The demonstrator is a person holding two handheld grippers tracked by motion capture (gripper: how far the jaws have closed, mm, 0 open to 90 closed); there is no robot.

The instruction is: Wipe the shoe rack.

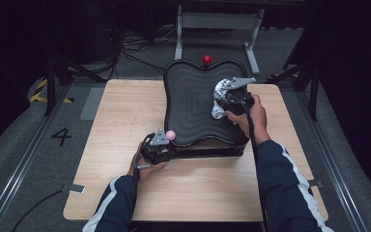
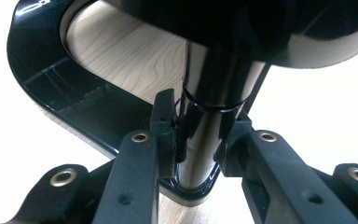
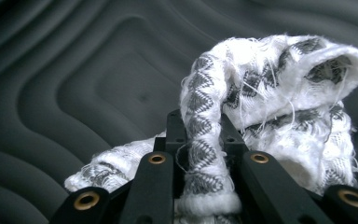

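We see the left tongs (image 2: 196, 140) clamped on the glossy black post (image 2: 205, 116) of the ridged black stand (image 1: 193, 104) at the tabletop's (image 1: 121, 121) far edge, while the right tongs (image 3: 200, 140) pinch a frayed white-and-grey woven cloth (image 3: 270, 107) against the stand's face, where a loose thread could snag and pull the cloth free.

One wooden table (image 1: 125, 125), bearing one black ridged tray (image 1: 193, 96) raised on one glossy black stand (image 2: 51, 79) with one upright post (image 2: 205, 135). One white-and-grey patterned cloth (image 1: 220, 101) on the tray; two small balls, one red (image 1: 206, 59) at the tray's far rim and one pink (image 1: 171, 135) at its near edge. Two hand-held grippers, left gripper (image 1: 166, 151) and right gripper (image 1: 224, 104), each carrying one grey three-cornered plate; two dark sleeves with white stripes, and one painted numeral 4 (image 1: 61, 137) on the floor.
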